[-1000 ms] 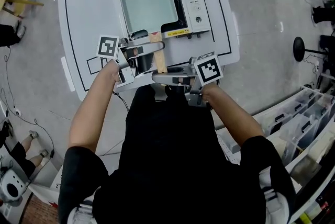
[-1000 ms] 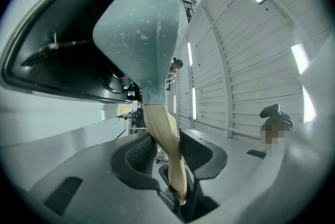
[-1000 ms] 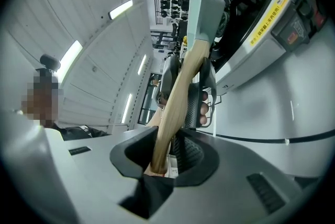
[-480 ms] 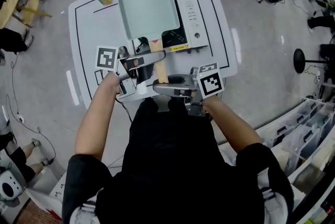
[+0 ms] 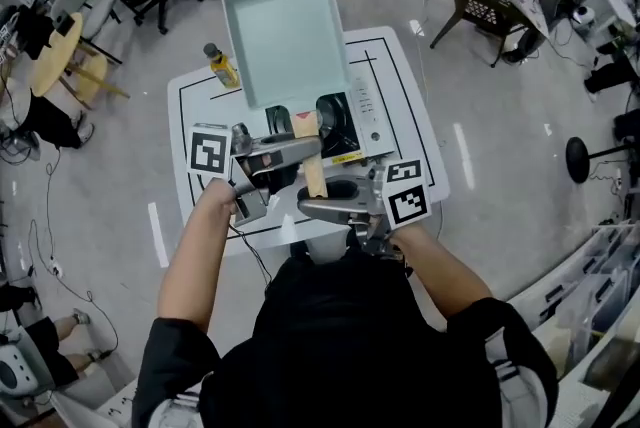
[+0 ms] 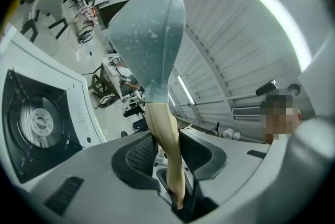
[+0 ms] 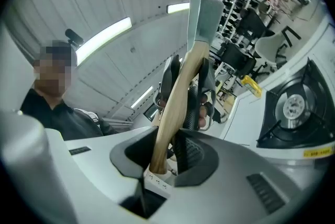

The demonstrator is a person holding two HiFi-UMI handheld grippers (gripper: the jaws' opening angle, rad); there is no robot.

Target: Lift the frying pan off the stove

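The end of the wooden handle [image 5: 314, 178] is clamped by the right gripper [image 5: 312, 205], and just farther along it is clamped by the left gripper [image 5: 304, 150]. The rectangular frying pan [image 5: 283, 36] is held raised above the portable gas stove [image 5: 366, 116], clear of its burner. The stove is set on a white table [image 5: 405, 91], with a yellow bottle [image 5: 222, 67] beyond

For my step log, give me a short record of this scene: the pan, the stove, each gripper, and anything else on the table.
Pan: rectangular frying pan, in the air, empty
Stove: portable gas stove below it, burner bare
Left gripper: jaws shut on wooden handle
Right gripper: jaws shut on same handle
Also on table: yellow bottle
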